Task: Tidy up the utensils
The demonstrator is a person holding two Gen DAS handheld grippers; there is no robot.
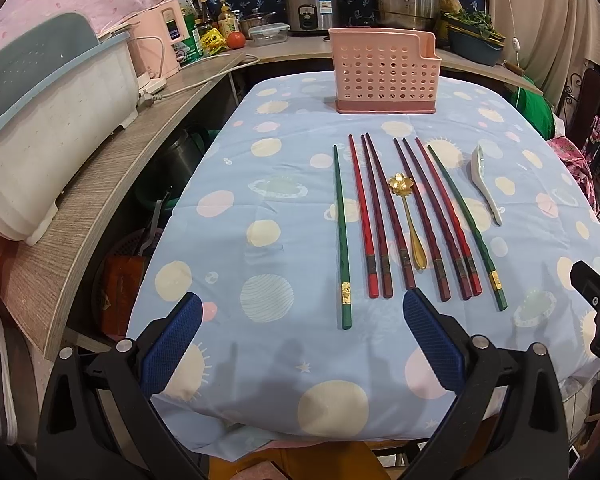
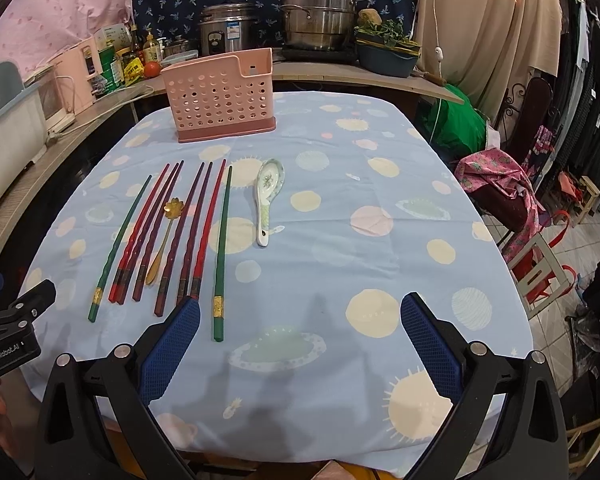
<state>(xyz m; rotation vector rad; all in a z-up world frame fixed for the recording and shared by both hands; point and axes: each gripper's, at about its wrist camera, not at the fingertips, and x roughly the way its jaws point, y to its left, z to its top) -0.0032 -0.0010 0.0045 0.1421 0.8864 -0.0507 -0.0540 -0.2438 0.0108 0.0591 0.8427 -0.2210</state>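
A pink perforated utensil holder [image 1: 384, 76] stands at the far end of the table; it also shows in the right wrist view [image 2: 220, 98]. Several red, dark and green chopsticks [image 1: 380, 220] lie side by side in front of it, with a gold flower-headed spoon [image 1: 408, 220] among them and a white ceramic spoon [image 1: 488, 184] to their right. In the right wrist view the chopsticks [image 2: 172, 236], gold spoon [image 2: 164, 236] and ceramic spoon [image 2: 268, 200] lie to the left. My left gripper [image 1: 300, 316] is open and empty above the near table edge. My right gripper [image 2: 300, 316] is open and empty.
The table has a blue dotted cloth [image 1: 292, 200]. A wooden counter [image 1: 100, 184] on the left holds a white dish rack [image 1: 52, 128], bottles and pots. A chair and stools [image 2: 540, 264] with clothes stand to the right.
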